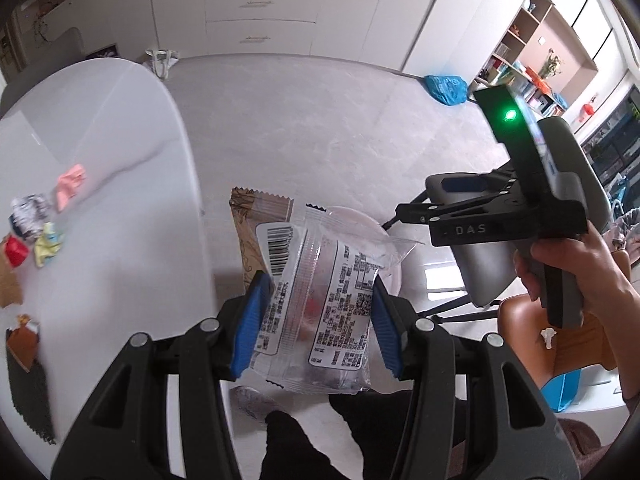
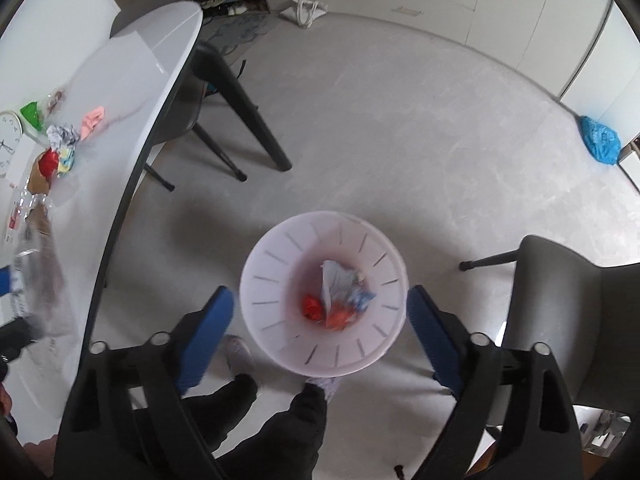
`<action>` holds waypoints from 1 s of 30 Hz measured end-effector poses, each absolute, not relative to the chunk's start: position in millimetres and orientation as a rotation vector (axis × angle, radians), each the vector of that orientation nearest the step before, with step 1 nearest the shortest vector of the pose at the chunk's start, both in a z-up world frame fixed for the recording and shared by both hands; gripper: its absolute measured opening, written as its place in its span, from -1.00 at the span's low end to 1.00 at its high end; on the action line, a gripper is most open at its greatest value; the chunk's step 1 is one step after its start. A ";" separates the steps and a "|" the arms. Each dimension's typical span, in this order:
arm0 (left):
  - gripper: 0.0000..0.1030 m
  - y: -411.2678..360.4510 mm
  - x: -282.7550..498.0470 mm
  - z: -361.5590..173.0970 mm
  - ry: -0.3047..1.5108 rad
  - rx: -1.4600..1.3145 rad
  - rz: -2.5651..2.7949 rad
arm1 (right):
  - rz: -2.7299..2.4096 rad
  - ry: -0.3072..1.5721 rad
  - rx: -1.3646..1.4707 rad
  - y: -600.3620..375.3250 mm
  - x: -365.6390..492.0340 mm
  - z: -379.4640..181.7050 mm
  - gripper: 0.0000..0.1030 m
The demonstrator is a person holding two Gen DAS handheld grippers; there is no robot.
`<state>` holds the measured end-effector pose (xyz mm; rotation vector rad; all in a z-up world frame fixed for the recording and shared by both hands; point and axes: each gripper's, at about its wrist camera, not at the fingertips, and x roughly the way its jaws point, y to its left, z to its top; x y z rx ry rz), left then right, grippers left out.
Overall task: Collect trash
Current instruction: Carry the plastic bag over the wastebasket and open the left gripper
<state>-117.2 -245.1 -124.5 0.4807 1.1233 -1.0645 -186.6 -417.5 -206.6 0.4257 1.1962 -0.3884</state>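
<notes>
Over pale floor, left tool [image 1: 316,320] pinches crinkly clear wrappers [image 1: 320,280]

Soft, even daylight fills both views. Glare streaks the glossy tabletop [image 1: 120,128]. Strong fisheye bending and dark vignetting ring the edges. In the right wrist view, the wrapper [image 2: 38,276] at left is motion-blurred.

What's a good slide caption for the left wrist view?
Left claw shut on clear snack wrappers beside the white table, with the right claw nearby.
</notes>
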 end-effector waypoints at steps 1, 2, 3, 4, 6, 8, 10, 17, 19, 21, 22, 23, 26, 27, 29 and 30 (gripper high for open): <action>-0.05 -248.2 -118.5 -126.7 1.129 0.478 -1.070 | -0.397 1.192 0.416 -419.4 -190.5 -201.7 0.79; -0.05 -251.8 -119.9 -129.0 1.135 0.477 -1.075 | -0.406 1.188 0.404 -423.7 -193.4 -197.4 0.82; -0.04 -256.8 -123.8 -130.2 1.140 0.477 -1.082 | -0.411 1.185 0.396 -424.9 -196.1 -194.9 0.84; -0.03 -263.5 -126.3 -132.2 1.144 0.476 -1.088 | -0.417 1.179 0.389 -427.2 -199.5 -191.7 0.84; -0.01 -274.6 -131.4 -135.7 1.154 0.477 -1.100 | -0.426 1.172 0.384 -431.3 -205.9 -186.4 0.89; 0.09 -285.9 -137.3 -138.8 1.156 0.481 -1.100 | -0.442 1.170 0.390 -436.2 -211.9 -183.9 0.91; 0.51 -295.1 -143.7 -140.8 1.148 0.490 -1.092 | -0.451 1.172 0.396 -440.0 -216.0 -183.8 0.92; 0.82 -303.2 -151.0 -135.4 1.153 0.486 -1.104 | -0.474 1.166 0.414 -450.1 -225.5 -180.0 0.93; 0.85 -302.4 -149.7 -133.7 1.142 0.485 -1.101 | -0.478 1.161 0.419 -451.1 -226.4 -179.6 0.95; 0.85 -302.1 -151.1 -130.8 1.135 0.480 -1.095 | -0.482 1.156 0.425 -451.3 -226.9 -178.8 0.95; 0.85 -302.0 -150.9 -129.8 1.137 0.478 -1.088 | -0.482 1.155 0.429 -451.3 -226.9 -179.1 0.95; 0.85 -302.1 -150.4 -129.4 1.141 0.476 -1.083 | -0.482 1.154 0.433 -451.2 -226.7 -179.1 0.95; 0.85 -301.0 -148.0 -128.5 1.150 0.463 -1.074 | -0.479 1.153 0.433 -450.0 -225.9 -178.5 0.95; 0.85 -299.3 -146.3 -128.4 1.151 0.459 -1.069 | -0.477 1.154 0.431 -448.8 -225.4 -178.3 0.95; 0.85 -298.5 -144.5 -127.7 1.153 0.452 -1.062 | -0.474 1.156 0.425 -447.9 -223.7 -177.4 0.95; 0.85 -296.6 -143.0 -127.3 1.154 0.447 -1.059 | -0.473 1.157 0.423 -446.9 -223.2 -177.0 0.95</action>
